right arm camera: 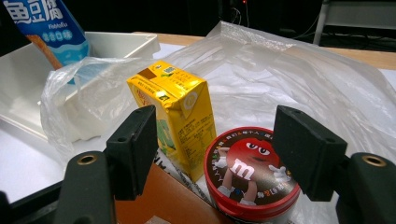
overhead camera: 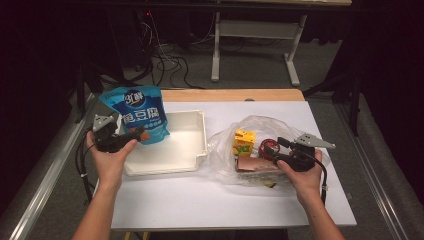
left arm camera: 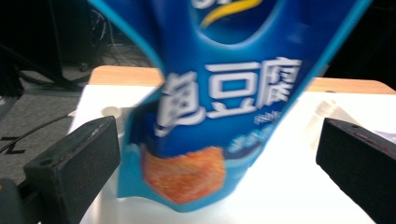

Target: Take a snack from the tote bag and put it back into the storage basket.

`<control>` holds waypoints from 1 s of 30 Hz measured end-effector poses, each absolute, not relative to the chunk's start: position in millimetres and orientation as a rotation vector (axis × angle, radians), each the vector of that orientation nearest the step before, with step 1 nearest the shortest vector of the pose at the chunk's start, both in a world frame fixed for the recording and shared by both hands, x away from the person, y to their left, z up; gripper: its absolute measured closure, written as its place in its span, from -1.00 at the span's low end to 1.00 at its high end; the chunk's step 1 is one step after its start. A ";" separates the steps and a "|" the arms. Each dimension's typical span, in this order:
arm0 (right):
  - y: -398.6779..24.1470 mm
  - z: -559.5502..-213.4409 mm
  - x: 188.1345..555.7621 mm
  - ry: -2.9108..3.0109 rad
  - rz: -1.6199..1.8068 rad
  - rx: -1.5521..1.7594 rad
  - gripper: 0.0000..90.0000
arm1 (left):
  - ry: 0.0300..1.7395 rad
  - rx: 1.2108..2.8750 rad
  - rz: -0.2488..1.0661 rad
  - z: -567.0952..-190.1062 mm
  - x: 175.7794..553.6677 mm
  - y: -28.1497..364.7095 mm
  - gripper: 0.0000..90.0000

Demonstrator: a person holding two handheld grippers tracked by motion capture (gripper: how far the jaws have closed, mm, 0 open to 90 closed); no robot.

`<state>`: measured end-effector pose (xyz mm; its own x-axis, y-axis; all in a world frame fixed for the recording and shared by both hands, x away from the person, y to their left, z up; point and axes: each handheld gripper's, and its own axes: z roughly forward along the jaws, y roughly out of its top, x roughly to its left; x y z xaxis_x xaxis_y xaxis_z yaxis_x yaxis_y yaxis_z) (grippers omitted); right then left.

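Observation:
A blue pouch [overhead camera: 132,112] with white lettering stands tilted at the far left corner of a white tray [overhead camera: 185,150]. My left gripper [overhead camera: 141,133] is open at the pouch's lower end. In the left gripper view the pouch [left arm camera: 224,116] sits between the wide-apart jaws, with a gap on each side. My right gripper [overhead camera: 273,149] is open over a clear plastic bag [overhead camera: 250,125]. In the right gripper view its jaws stand either side of a red candy tin [right arm camera: 250,182], beside a yellow drink carton [right arm camera: 177,107] and a brown pack [right arm camera: 163,200].
The white table top [overhead camera: 225,200] has bare room in front of the tray and bag. A wooden strip [overhead camera: 230,95] runs along its far edge. Beyond it are a white desk frame [overhead camera: 255,30] and cables on the dark floor.

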<state>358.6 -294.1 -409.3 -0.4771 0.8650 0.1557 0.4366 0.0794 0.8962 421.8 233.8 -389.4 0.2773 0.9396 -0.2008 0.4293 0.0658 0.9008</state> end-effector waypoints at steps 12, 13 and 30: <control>-294.2 -414.4 361.2 1.935 1.327 1.324 -0.29 | 1.243 1.569 0.608 -394.1 394.2 194.1 -0.99; -294.5 -415.0 361.3 1.936 1.317 1.335 -0.30 | 1.243 1.570 0.597 -394.9 393.6 191.9 -0.99; -287.0 -435.0 377.9 1.945 1.162 1.467 -0.55 | 1.201 1.616 0.537 -409.1 385.5 165.1 -0.99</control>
<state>377.9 -287.0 -435.0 -0.3413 0.9299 0.1373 0.5615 0.0846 0.8232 385.5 165.1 -409.1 0.4059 0.8909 -0.2041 0.4415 0.0044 0.8972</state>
